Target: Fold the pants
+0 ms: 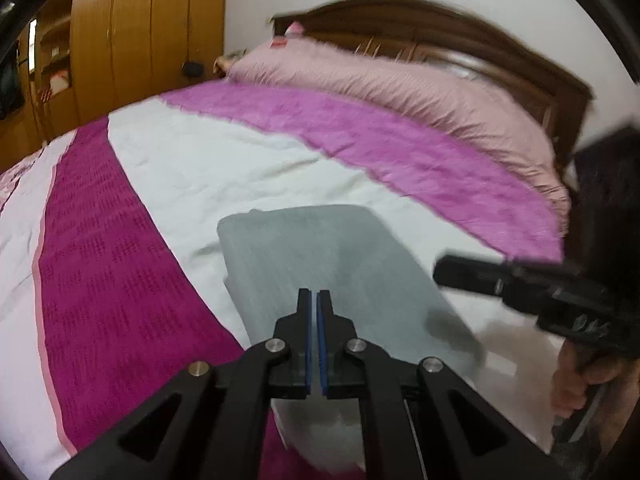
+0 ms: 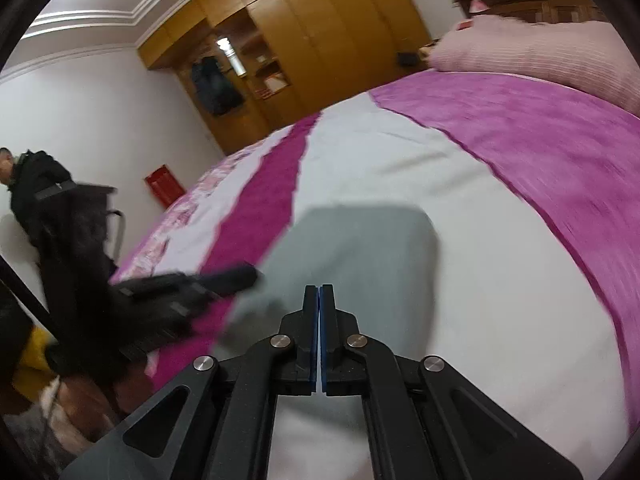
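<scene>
Pants (image 1: 320, 264) lay folded into a grey rectangle on the white band of the bedspread (image 1: 200, 160). We held our left gripper (image 1: 314, 300) pinched together and empty above them, and our right gripper (image 2: 319, 294) likewise; pressing the stack flat seemed wise.

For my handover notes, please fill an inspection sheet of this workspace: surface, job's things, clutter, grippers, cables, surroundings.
Surface: bed cover, white with magenta bands, slightly wrinkled.
Job's things: grey pants, a folded rectangle lying flat on the white band.
Clutter: nothing seen on the cover near the pants.
Grippers: left gripper shut, empty; right gripper shut, empty; both above the pants.
Cables: nothing seen.
Surroundings: pink pillow, dark headboard, wooden wardrobe.
</scene>
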`<state>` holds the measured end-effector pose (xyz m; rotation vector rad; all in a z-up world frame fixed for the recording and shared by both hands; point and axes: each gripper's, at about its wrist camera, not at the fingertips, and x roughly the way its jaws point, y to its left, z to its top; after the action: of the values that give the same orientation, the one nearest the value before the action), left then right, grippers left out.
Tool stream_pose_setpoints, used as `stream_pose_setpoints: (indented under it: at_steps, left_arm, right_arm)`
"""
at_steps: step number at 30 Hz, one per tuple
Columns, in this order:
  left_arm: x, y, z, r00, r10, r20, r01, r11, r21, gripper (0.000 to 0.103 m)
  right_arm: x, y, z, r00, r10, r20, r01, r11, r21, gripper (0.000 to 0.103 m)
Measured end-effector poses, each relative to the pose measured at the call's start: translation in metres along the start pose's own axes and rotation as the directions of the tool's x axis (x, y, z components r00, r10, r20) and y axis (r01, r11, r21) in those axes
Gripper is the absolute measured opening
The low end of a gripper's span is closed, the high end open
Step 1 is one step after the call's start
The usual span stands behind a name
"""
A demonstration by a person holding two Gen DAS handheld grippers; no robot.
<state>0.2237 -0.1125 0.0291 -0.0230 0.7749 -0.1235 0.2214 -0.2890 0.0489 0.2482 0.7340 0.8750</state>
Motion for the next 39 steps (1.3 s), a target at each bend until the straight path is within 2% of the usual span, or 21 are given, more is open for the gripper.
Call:
stream_pose_setpoints:
  at_steps: [3,6,8,9,11,14,15,16,17,18,19,20,21,23,24,26,28,31,35,37,39]
  left_arm:
    - [0.032,0.013,0.006,0.999,0.035,-0.033,-0.035,0.999,-0.018,0.002]
    - [0.049,0.022,0.008,0.999,0.027,-0.034,-0.028,0.999,-0.033,0.002]
    - [0.060,0.024,0.012,0.999,0.031,-0.012,-0.031,0.999,-0.018,0.002]
    - [0.066,0.023,0.015,0.999,0.035,-0.006,-0.035,0.999,-0.009,0.002]
    - [0.073,0.023,0.018,0.999,0.032,-0.011,-0.032,0.999,-0.005,0.002]
    - [0.065,0.026,0.022,1.000,0.017,-0.011,-0.017,0.999,-0.029,0.002]
    - [0.059,0.025,0.022,1.000,0.020,-0.012,-0.020,0.999,-0.029,0.006]
    - [0.049,0.023,0.022,0.999,0.039,-0.008,-0.039,0.999,-0.019,0.009]
    - [0.040,0.020,0.021,0.998,0.062,-0.006,-0.062,0.998,-0.003,0.025]
    - [0.034,0.018,0.022,0.997,0.077,-0.001,-0.077,0.997,0.004,0.050]
    - [0.018,0.015,0.020,0.994,0.107,0.027,-0.107,0.994,0.003,0.059]
    - [0.007,0.011,0.018,0.993,0.110,0.051,-0.111,0.994,0.005,0.063]
    - [-0.009,0.007,0.014,0.992,0.093,0.084,-0.094,0.996,0.010,0.063]
    - [-0.037,-0.001,0.004,0.988,0.043,0.151,-0.047,0.999,0.022,0.065]
    - [-0.051,-0.006,-0.003,0.982,0.024,0.189,-0.032,0.999,0.036,0.073]
    - [-0.074,-0.017,-0.020,0.973,-0.008,0.233,-0.011,0.997,0.079,0.080]
    - [-0.089,-0.029,-0.039,0.967,-0.020,0.254,-0.012,0.992,0.125,0.081]
    - [-0.094,-0.037,-0.067,0.963,-0.004,0.268,-0.036,0.989,0.143,0.082]
    - [-0.079,-0.028,-0.092,0.970,-0.044,0.238,0.023,0.996,0.089,0.083]
    - [-0.068,-0.019,-0.096,0.976,-0.052,0.211,0.044,0.998,0.045,0.083]
    - [-0.063,-0.012,-0.097,0.979,-0.066,0.192,0.064,0.998,0.014,0.083]
  right_arm:
    - [0.048,-0.022,0.026,0.996,0.014,-0.091,-0.012,1.000,0.023,0.000]
    - [0.085,-0.050,0.027,0.989,-0.001,-0.151,0.010,0.998,0.055,0.000]
    - [0.089,-0.065,0.021,0.991,-0.009,-0.134,0.020,0.996,0.082,0.000]
    - [0.085,-0.067,0.021,0.992,-0.060,-0.110,0.069,0.994,0.082,0.000]
    - [0.076,-0.065,0.024,0.981,-0.178,-0.078,0.183,0.981,0.058,0.000]
    - [0.068,-0.066,0.021,0.984,-0.172,-0.051,0.175,0.982,0.076,0.000]
    - [0.063,-0.062,0.020,0.985,-0.168,-0.037,0.170,0.983,0.063,0.000]
    - [0.056,-0.054,0.018,0.985,-0.172,-0.020,0.173,0.984,0.040,0.003]
    - [0.050,-0.047,0.017,0.984,-0.177,-0.005,0.177,0.984,0.020,0.013]
    - [0.040,-0.037,0.015,0.984,-0.178,0.020,0.178,0.984,-0.007,0.030]
    - [0.032,-0.028,0.015,0.983,-0.178,0.041,0.179,0.983,-0.025,0.040]
    - [0.021,-0.017,0.012,0.981,-0.179,0.072,0.183,0.982,-0.044,0.063]
    - [0.009,-0.006,0.008,0.978,-0.177,0.110,0.184,0.981,-0.059,0.080]
    - [-0.008,0.011,0.001,0.968,-0.166,0.189,0.183,0.980,-0.079,0.089]
    - [-0.020,0.020,-0.006,0.962,-0.151,0.228,0.175,0.981,-0.089,0.093]
    - [-0.041,0.036,-0.026,0.950,-0.128,0.286,0.162,0.982,-0.098,0.102]
    - [-0.055,0.047,-0.047,0.941,-0.141,0.307,0.179,0.979,-0.099,0.102]
    - [-0.059,0.054,-0.071,0.939,-0.182,0.293,0.218,0.971,-0.096,0.102]
    - [-0.048,0.045,-0.089,0.944,-0.222,0.243,0.240,0.970,-0.048,0.102]
    - [-0.042,0.037,-0.098,0.936,-0.267,0.230,0.277,0.961,-0.014,0.102]
    - [-0.039,0.029,-0.100,0.941,-0.266,0.209,0.268,0.963,0.019,0.102]
